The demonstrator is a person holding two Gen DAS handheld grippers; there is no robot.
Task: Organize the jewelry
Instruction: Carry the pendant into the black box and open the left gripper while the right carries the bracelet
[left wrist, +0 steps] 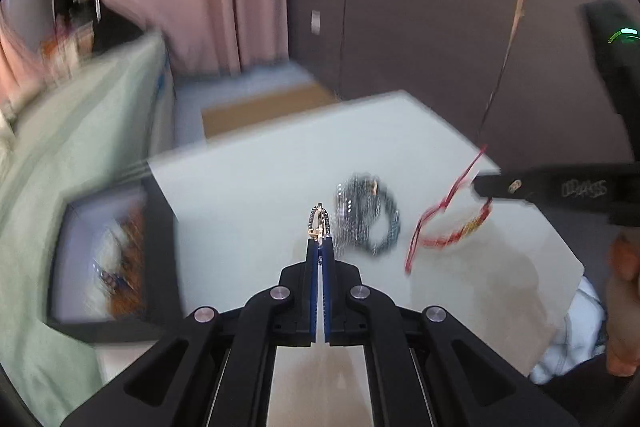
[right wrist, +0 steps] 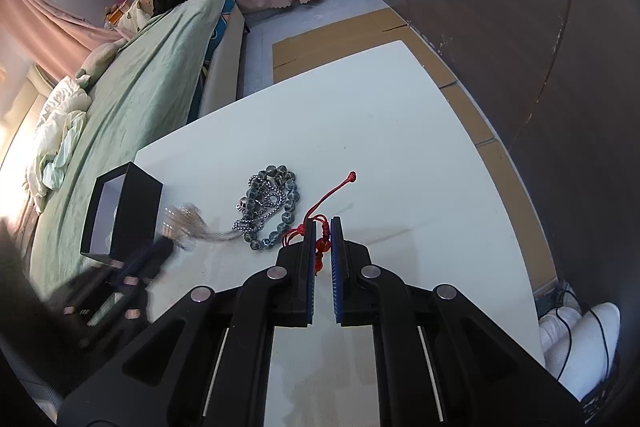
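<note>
White worktop [right wrist: 400,147] is carrying the jewelry, with a green-covered bed [right wrist: 140,75] running along its left side. Left of the left claw [left wrist: 319,241], a black box [left wrist: 160,227] is standing open at the worktop's edge. That claw is pinching its blue pads together on a small gold-and-dark chain piece [left wrist: 319,221] sticking out past the tips. Just right of it, a grey bead bracelet [right wrist: 276,203] is lying tangled with a silver chain [right wrist: 260,213]. Further right, the right claw [right wrist: 322,227] is clamping on a red cord bracelet [right wrist: 323,245], whose knotted tail is trailing ahead and right of its tips.
</note>
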